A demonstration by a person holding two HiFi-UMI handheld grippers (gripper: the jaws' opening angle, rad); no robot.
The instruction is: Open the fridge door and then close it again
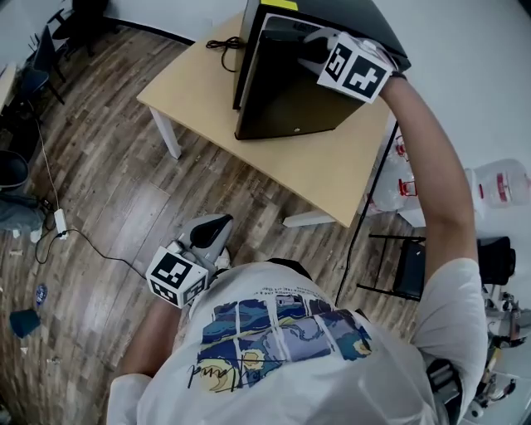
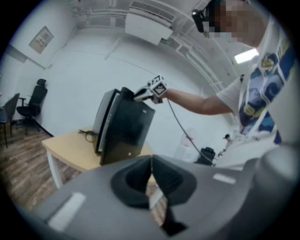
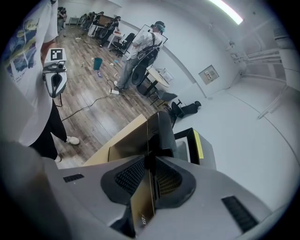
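Observation:
A black mini fridge (image 1: 332, 17) stands on a light wooden table (image 1: 332, 166). Its door (image 1: 286, 95) is swung a little ajar, and a gap shows beside the body in the left gripper view (image 2: 107, 122). My right gripper (image 1: 309, 43) is at the door's top corner, shut on the thin door edge (image 3: 151, 140), which runs between the closed jaws (image 3: 150, 164). My left gripper (image 1: 214, 228) hangs low by the person's side over the floor, far from the fridge. It is shut with nothing in it (image 2: 150, 174).
A black cable (image 1: 224, 43) lies on the table's back corner. Water jugs (image 1: 502, 183) and a black stool (image 1: 411, 267) stand right of the table. Office chairs (image 1: 41, 58) and a power strip (image 1: 60, 221) are at the left. A person (image 3: 140, 51) stands far back.

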